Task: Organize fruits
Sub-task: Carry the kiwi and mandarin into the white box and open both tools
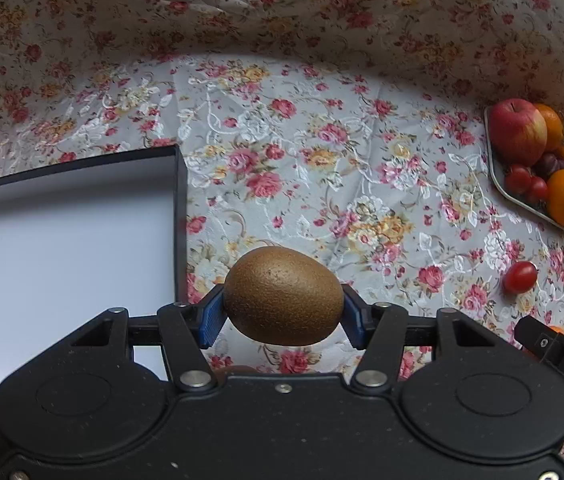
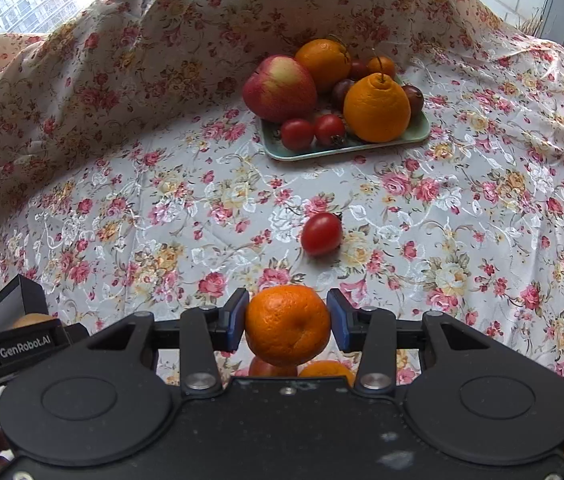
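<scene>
My left gripper [image 1: 283, 312] is shut on a brown kiwi [image 1: 284, 294], held above the floral cloth just right of an open dark box with a white inside [image 1: 61, 240]. My right gripper [image 2: 288, 322] is shut on a small mandarin [image 2: 288, 324]. A pale green tray [image 2: 418, 132] at the back carries a red apple [image 2: 279, 88], two oranges [image 2: 376, 108], cherry tomatoes [image 2: 297, 133] and dark plums. The same tray [image 1: 498, 178] shows at the right of the left wrist view. A loose cherry tomato [image 2: 321, 233] lies on the cloth ahead of the right gripper.
A floral cloth [image 1: 322, 152] covers the table and rises as a backdrop behind it. More fruit [image 2: 328, 370] lies on the cloth under the right gripper. The box's corner [image 2: 21, 292] shows at the left of the right wrist view, the right gripper's arm [image 1: 562, 360] at the left wrist view's right edge.
</scene>
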{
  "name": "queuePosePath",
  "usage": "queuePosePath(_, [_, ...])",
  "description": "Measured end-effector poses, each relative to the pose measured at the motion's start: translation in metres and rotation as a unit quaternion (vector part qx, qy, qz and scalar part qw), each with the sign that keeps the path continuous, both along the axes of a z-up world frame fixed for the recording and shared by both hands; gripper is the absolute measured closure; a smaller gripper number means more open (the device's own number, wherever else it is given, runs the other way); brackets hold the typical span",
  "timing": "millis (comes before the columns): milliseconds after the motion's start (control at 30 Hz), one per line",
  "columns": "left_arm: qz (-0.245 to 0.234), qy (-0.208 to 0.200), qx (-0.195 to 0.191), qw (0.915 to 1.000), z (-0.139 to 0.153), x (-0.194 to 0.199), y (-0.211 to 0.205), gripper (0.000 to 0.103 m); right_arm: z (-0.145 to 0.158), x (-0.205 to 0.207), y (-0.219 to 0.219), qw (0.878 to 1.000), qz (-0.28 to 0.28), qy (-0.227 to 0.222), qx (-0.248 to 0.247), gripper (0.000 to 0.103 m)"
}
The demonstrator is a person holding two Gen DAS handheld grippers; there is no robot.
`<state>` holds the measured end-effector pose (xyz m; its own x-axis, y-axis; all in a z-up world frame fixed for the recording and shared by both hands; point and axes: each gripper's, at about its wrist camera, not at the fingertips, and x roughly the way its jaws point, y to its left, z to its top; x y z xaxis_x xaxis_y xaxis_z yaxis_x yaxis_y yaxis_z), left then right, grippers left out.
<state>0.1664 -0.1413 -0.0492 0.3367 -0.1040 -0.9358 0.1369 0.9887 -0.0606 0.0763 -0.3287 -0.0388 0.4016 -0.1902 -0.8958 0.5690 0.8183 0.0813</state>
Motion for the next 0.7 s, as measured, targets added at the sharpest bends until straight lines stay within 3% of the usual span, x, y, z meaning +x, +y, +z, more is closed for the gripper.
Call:
queuePosePath(267, [0.066, -0.038, 0.029, 0.9967, 0.018, 0.017, 0.06, 0.041, 0.009, 0.026, 0.072, 0.996, 0.078, -0.038, -0.027, 0.059])
queuePosePath(433, [0.106, -0.029, 0.024, 0.9936, 0.016, 0.026, 0.104, 0.041, 0.012, 0.04, 0.117, 0.99, 0.127, -0.06, -0.014, 0.059])
queuePosePath(700, [0.148, -0.014, 0.05, 0.9876, 0.004, 0.033, 0.169, 0.041, 0.005, 0.06, 0.192, 0.979, 0.189, -0.072, 0.011, 0.059])
